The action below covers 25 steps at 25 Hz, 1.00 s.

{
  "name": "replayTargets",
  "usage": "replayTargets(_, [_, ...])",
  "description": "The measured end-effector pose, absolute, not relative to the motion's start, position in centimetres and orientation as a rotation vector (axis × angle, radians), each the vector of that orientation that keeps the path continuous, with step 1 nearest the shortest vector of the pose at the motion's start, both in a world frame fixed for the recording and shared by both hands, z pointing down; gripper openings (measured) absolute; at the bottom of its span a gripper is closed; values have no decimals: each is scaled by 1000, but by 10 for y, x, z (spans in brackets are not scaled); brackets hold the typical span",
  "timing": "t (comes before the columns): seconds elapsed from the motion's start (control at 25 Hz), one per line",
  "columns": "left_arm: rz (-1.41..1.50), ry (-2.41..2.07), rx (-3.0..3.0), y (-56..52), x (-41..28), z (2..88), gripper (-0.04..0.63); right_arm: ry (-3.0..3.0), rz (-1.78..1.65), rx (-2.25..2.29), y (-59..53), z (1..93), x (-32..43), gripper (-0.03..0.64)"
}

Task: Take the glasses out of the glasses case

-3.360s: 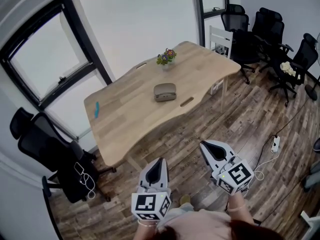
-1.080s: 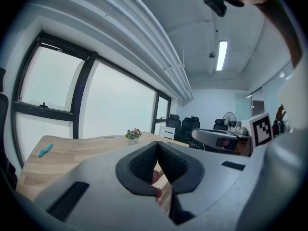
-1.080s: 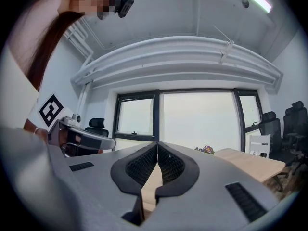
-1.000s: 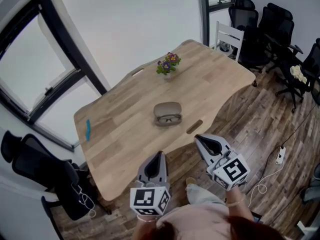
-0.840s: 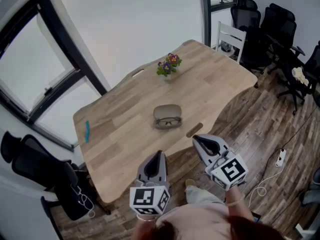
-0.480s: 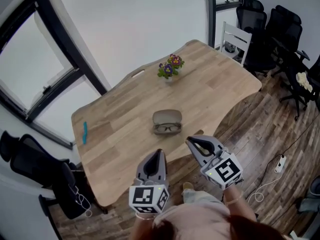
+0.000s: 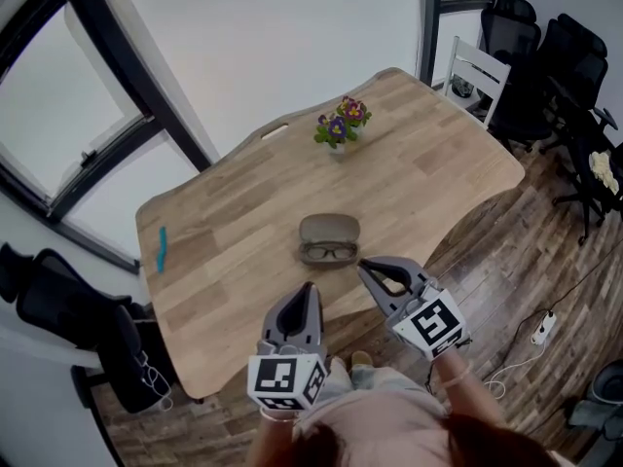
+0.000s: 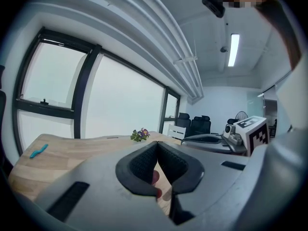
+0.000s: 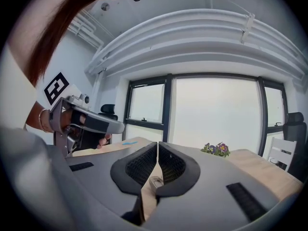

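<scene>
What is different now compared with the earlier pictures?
The person came closer to the table; both grippers moved forward. The right gripper now reaches the table edge, near the open glasses case; the left gripper trails it. Nothing taken or released: both stay shut and empty. The glasses, still in the case, and the flowers have not moved.

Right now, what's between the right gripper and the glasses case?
Only bare wooden table, per the head view; nothing lies between the right gripper and the open glasses case.

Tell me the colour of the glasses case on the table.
Greyish tan, close to taupe. The glasses case shows best in the head view.
</scene>
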<state>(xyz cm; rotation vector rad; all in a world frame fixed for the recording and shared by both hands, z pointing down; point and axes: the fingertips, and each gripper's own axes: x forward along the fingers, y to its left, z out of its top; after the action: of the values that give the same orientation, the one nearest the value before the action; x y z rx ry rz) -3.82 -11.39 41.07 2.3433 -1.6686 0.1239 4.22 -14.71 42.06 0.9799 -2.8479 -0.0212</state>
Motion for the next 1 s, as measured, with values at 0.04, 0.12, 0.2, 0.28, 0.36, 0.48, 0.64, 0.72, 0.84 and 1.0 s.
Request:
replayTargets(0.04, [127,-1670,2340,-117,-40,412,2,-2846,-20,972,-151,423,41,2])
replayTargets(0.12, [133,-1670,2334,-124,-44,414,2,-2838,-19,959,-158,428,37,2])
replayTargets(0.2, [137,-1669,2332,-130,-48,416,2,-2822,-18,945,-165,433,34,2])
replayTargets(0.28, [135,-1665,2336,-139,-52,417,2,-2805,-20,931,-172,439,31,2])
replayTargets(0.36, [135,-1656,2340,-148,-55,418,2,-2791,-16,926,-180,446,29,2])
replayTargets(0.48, [140,-1642,2343,-162,-62,419,2,-2759,-10,917,-192,455,26,3])
replayTargets(0.64, [142,-1619,2356,-180,-71,420,2,-2716,-14,900,-205,464,19,3])
replayTargets(0.72, [149,-1603,2368,-187,-74,422,2,-2702,-21,889,-210,470,15,3])
replayTargets(0.84, [149,-1579,2382,-197,-75,424,2,-2677,-25,869,-217,479,12,3])
replayTargets(1.0, [134,-1548,2392,-209,-77,426,2,-2651,-30,822,-222,492,3,5])
